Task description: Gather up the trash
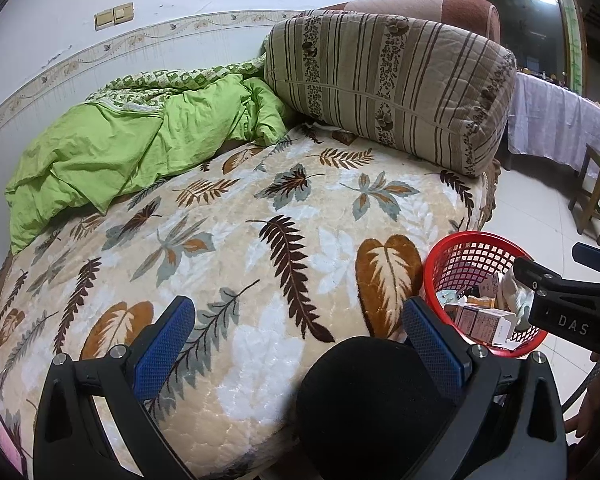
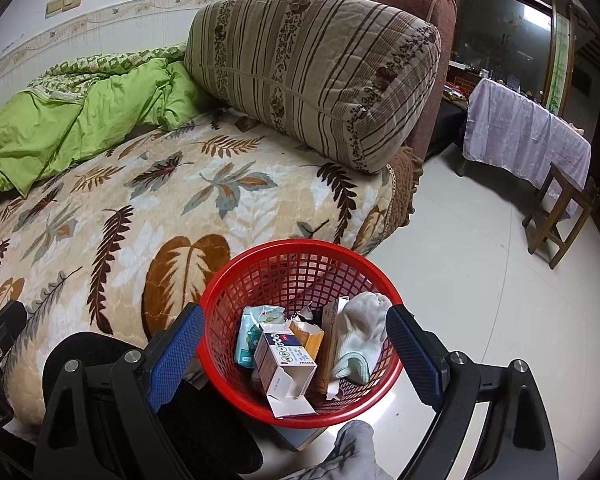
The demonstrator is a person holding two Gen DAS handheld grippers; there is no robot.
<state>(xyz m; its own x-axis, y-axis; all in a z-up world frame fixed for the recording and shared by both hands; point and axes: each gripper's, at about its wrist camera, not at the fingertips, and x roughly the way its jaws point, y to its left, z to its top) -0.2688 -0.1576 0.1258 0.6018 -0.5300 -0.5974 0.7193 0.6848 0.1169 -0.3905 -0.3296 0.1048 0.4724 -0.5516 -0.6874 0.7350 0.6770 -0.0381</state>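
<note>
a red mesh basket (image 2: 300, 320) stands on the tiled floor (image 2: 480, 280) against the edge of a bed (image 2: 100, 208) with a leaf-print cover, holding small cartons (image 2: 284, 364), a packet (image 2: 252, 332) and a pale sock (image 2: 360, 336). the right gripper (image 2: 296, 356) hangs over it, fingers wide apart and empty. the left gripper (image 1: 300, 344), likewise spread and empty, is above the bed.

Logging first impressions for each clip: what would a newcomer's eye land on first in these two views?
Probably the red mesh basket on the pale floor beside the bed, holding small cartons, a packet and a white sock; the open right gripper hangs over it, holding nothing. Next, the leaf-patterned bedspread fills the left wrist view, with a crumpled green quilt against the wall and a big striped cushion at the head.
</note>
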